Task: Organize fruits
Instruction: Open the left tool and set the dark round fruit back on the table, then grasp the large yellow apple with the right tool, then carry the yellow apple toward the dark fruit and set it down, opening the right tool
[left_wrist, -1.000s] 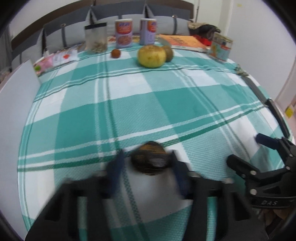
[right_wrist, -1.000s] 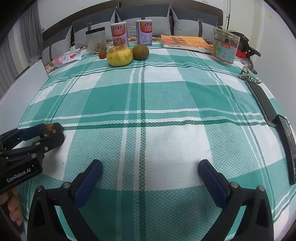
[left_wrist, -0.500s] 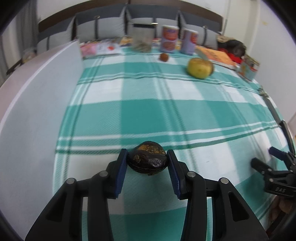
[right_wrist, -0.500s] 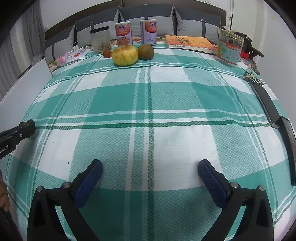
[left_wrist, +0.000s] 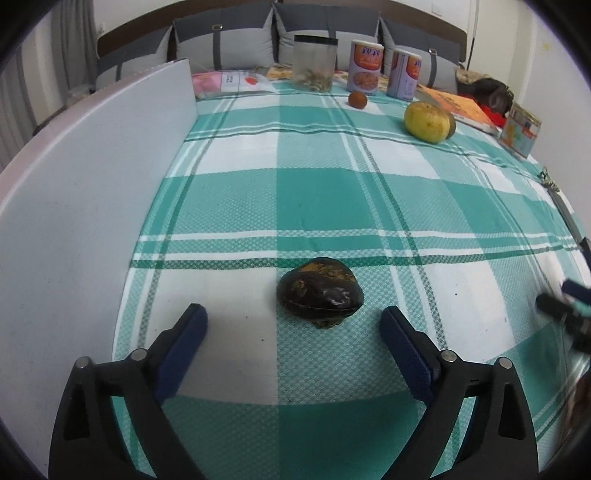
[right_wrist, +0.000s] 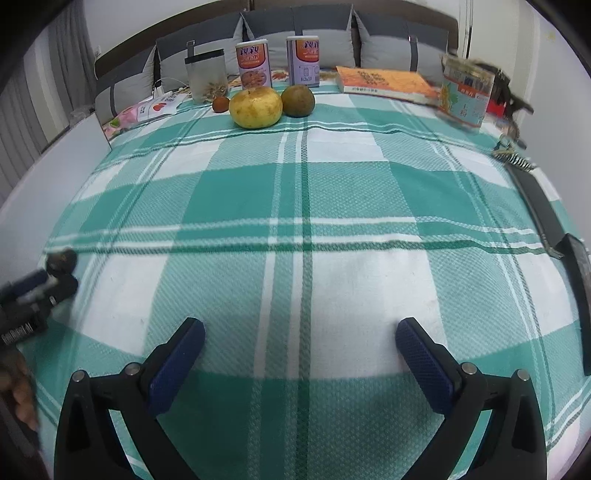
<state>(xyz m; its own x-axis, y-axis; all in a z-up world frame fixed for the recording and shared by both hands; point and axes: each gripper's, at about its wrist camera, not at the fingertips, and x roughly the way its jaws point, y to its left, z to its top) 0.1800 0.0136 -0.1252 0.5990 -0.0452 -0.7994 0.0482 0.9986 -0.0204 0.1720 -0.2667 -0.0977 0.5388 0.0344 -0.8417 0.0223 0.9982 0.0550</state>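
— Dark, wrinkled brown-black fruit (left_wrist: 320, 292) sits low centre on the green-and-white checked tablecloth (left_wrist: 332, 199); the left tongs (left_wrist: 293, 326) are opening, pads off it.
— Right tongs (right_wrist: 300, 341)?
— Apart, empty; round yellow fruit (right_wrist: 255, 107) upper frame.

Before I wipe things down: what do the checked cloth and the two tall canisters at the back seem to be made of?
Checked cloth: woven fabric, matte; its waffle-like weave texture shows.
Two tall canisters: probably card or metal with printed, slightly glossy labels and pale lids; the pictures leave it open.
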